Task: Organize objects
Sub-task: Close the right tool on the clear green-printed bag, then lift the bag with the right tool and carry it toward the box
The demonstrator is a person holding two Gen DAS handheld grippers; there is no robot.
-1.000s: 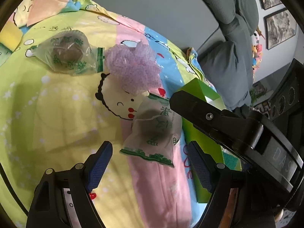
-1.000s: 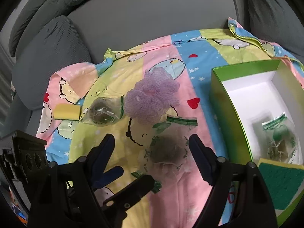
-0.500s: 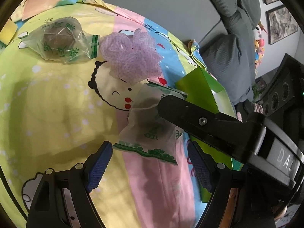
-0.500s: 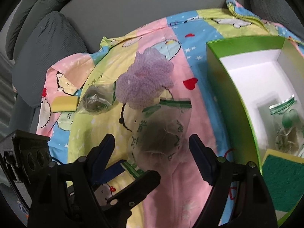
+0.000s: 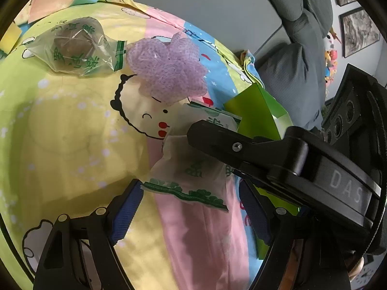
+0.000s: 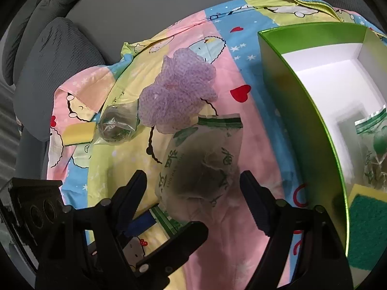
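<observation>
A clear bag printed in green with a dark lump inside [image 6: 200, 169] lies on the cartoon bedsheet. My right gripper [image 6: 193, 188] straddles it; its jaws are closing, and the pads stand apart from the bag's sides. In the left wrist view the same bag [image 5: 191, 166] is partly hidden under the right gripper's black finger [image 5: 241, 145]. My left gripper [image 5: 191, 207] is open just short of the bag's near edge, holding nothing. A purple mesh puff [image 6: 176, 96] and a second bagged dark ball [image 6: 116, 125] lie beyond.
A green box [image 6: 302, 120] with a white inside stands to the right, holding a bagged green item [image 6: 372, 149] and a green-and-yellow sponge [image 6: 367, 229]. A yellow sponge [image 6: 77, 133] lies at the sheet's left. Grey sofa cushions [image 6: 48, 60] rise behind.
My right gripper has come down over the bag, which now fills the gap between its fingers, and its jaws have narrowed a little. My left gripper has stayed put and open.
</observation>
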